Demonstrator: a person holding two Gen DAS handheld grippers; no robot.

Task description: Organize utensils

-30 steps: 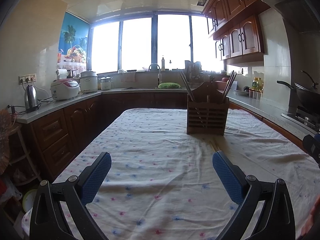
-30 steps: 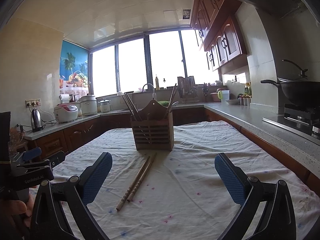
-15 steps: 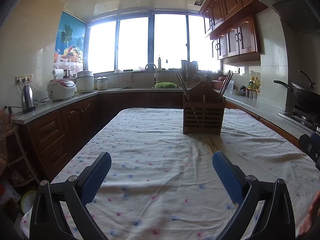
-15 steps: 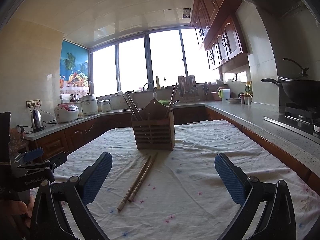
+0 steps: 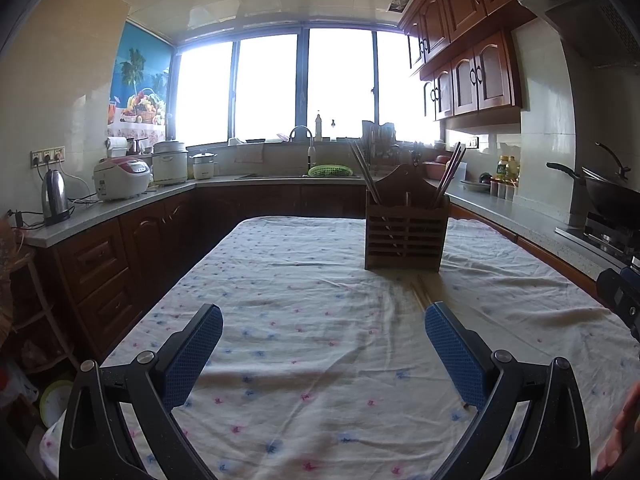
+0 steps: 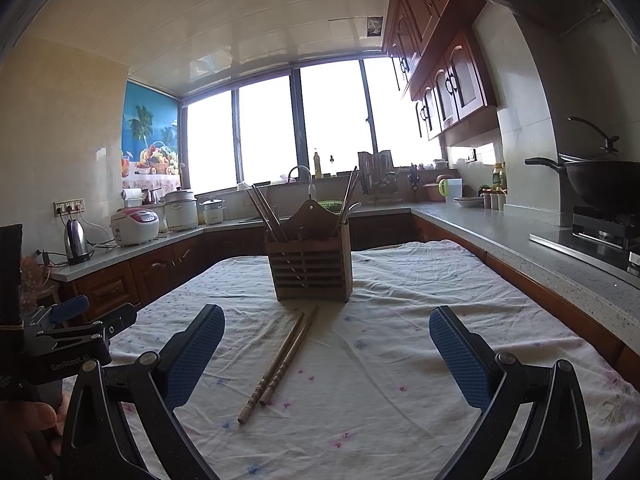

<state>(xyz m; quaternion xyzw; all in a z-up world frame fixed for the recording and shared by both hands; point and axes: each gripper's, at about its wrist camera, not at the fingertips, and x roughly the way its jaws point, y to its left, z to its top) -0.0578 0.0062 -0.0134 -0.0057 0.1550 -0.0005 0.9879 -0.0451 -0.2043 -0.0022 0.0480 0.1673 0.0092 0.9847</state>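
Wooden brown chopsticks (image 6: 280, 362) lie paired on the cloth-covered counter (image 6: 400, 360) just before the slatted wooden utensil holder (image 6: 310, 270), so the wide-open right gripper (image 6: 326, 354) should descend across both sticks together, while the left gripper (image 5: 324, 354) hovers wide, empty

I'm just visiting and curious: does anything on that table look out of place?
Yes. A pair of chopsticks lies loose on the tablecloth in front of the wooden utensil holder, while other utensils stand upright inside it.
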